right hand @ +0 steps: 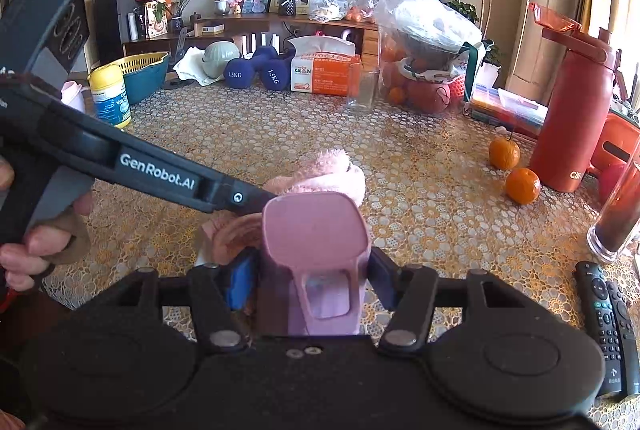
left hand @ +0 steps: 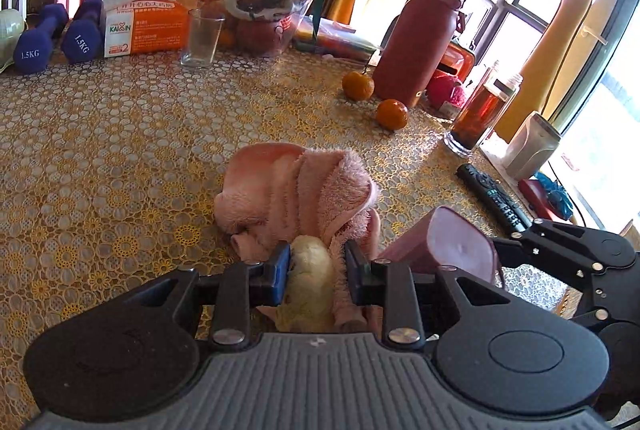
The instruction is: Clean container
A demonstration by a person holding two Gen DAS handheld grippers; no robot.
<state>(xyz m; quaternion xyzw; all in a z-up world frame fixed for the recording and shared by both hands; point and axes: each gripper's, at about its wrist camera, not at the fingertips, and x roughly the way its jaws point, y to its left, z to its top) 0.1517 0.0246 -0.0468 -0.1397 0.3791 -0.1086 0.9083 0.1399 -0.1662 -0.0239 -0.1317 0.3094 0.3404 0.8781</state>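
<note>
On a gold lace-patterned tabletop (left hand: pixel 120 158) in a sunlit living room, the left hand-held gripper (left hand: pixel 318 270) pinched a pink towel (left hand: pixel 296 190) while the right hand-held gripper (right hand: pixel 312 280) clamped a pink container (right hand: pixel 316 234).

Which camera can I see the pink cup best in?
The right wrist view: the pink cup fills the middle, gripped between the right gripper fingers, showing its handle. The left wrist view catches only its side at the right, beyond the pink towel.
</note>
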